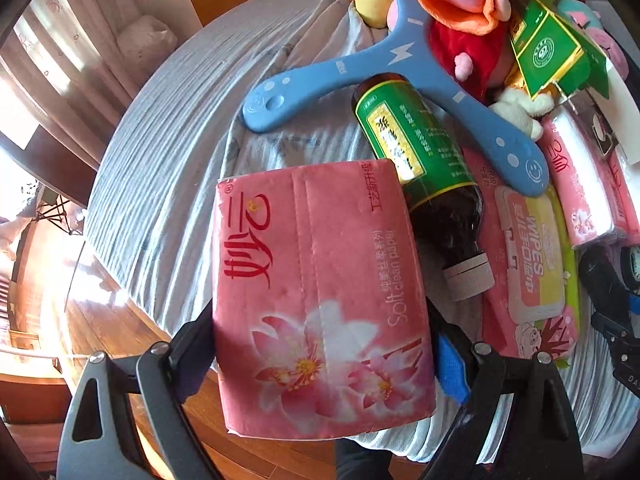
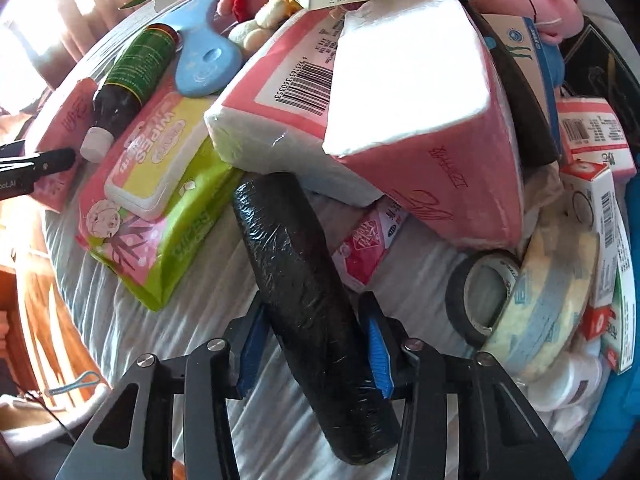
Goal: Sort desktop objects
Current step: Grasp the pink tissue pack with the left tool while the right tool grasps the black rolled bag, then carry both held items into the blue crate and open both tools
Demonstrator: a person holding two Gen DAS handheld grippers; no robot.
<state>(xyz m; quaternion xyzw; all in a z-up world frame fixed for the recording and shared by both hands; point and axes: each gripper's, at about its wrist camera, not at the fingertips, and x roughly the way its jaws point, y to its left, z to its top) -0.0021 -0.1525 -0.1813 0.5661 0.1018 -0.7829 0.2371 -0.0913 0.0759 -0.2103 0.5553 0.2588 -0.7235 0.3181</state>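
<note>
pink tissue pack (image 1: 320, 300) pinched in left hand-held gripper (image 1: 324, 344); black roll (image 2: 312, 312) between right hand-held gripper's (image 2: 316, 344) closing-in pads.

Left wrist view: looks steeply down along the left gripper (image 1: 324, 344), very near a pink tissue pack (image 1: 320, 300); grey cloth (image 1: 168, 152) fills the far left.
Right wrist view: looks steeply down along the right gripper (image 2: 316, 340), very near a black roll (image 2: 308, 280).
Shared: wipes pack (image 1: 532, 264) (image 2: 160, 184), green-labelled bottle (image 1: 424, 160) (image 2: 128, 80), blue boomerang (image 1: 360, 68) (image 2: 208, 64).
</note>
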